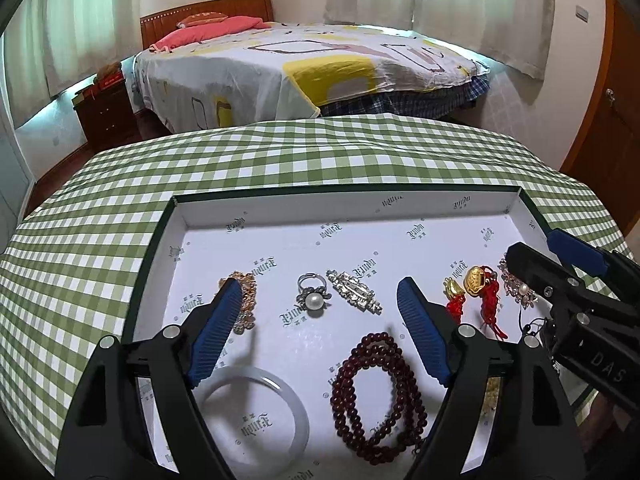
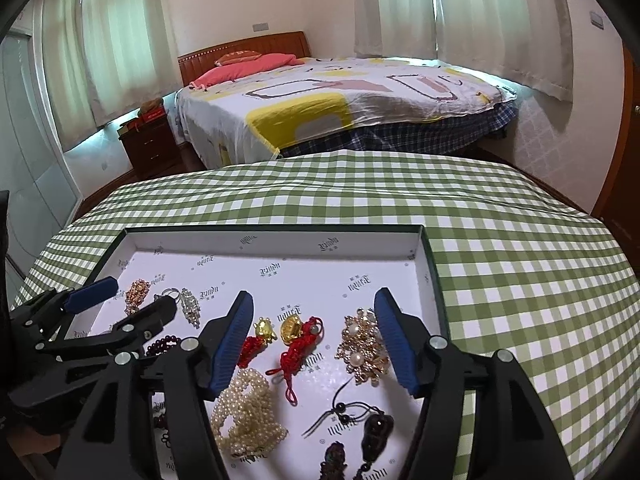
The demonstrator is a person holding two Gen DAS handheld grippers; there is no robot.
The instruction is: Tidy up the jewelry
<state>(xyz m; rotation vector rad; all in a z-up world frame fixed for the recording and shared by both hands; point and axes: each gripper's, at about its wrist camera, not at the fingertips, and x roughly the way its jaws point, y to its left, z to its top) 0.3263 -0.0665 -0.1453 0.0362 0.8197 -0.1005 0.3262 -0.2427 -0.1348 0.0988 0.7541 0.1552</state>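
Hovering over a shallow white tray (image 1: 280, 210) on the green-checked bench (image 1: 100, 208), 2 grippers hang with jaws apart and nothing between them. The left gripper (image 1: 320, 300), seen in the left wrist view, sits above the tray's lower middle; the right gripper (image 2: 316, 320) stands over the tray's right half in its own view. All the jewelry visible lies inside the tray, none on the cloth, so the gathering looks largely done; whether any finer sorting remains cannot be told. In the left view a gold-toned brooch (image 1: 246, 300) lies at centre left, a pearl ring (image 1: 313, 294) and a silver brooch (image 1: 354, 291) at centre, a white bangle (image 1: 256, 420) at lower left and a dark red bead strand (image 1: 376, 388) at lower centre. In the right view 2 gold charms on red knotted cord (image 2: 296, 334) lie between the right gripper's fingers, a gold-and-pearl brooch (image 2: 362, 346) touching the right finger's inner edge, a heap of pearl strands (image 2: 244, 416) at lower centre and dark pendants on black cord (image 2: 360, 428) at lower right. The pieces lie apart, mostly untangled.
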